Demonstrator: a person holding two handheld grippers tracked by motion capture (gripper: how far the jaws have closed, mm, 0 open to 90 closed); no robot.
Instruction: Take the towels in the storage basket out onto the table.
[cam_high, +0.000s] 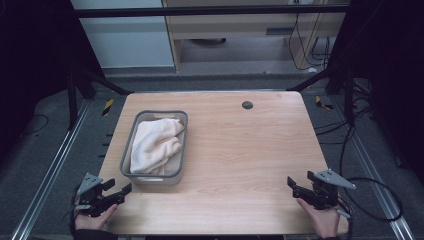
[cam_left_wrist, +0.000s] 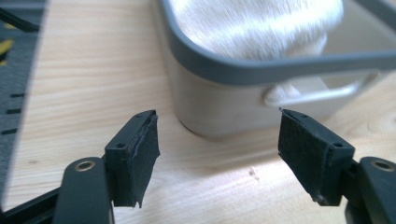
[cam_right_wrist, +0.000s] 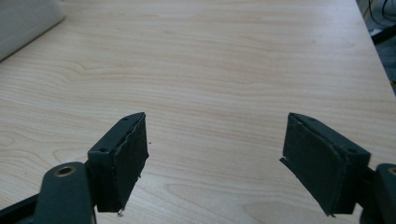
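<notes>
The left gripper (cam_high: 120, 192) is resting low at the table's near left corner, its jaws gaping wide with nothing between them, pointing toward the near end of the grey basket (cam_high: 127, 170) just beside it. A cream towel (cam_high: 155, 145) is lying crumpled inside the basket. The right gripper (cam_high: 295, 185) is sitting at the near right corner, jaws likewise spread and holding nothing, facing bare wooden table (cam_high: 240, 160), well apart from the basket.

Left gripper (cam_high: 124, 191) fingers spread wide, empty; right gripper (cam_high: 291, 184) likewise, both low
</notes>
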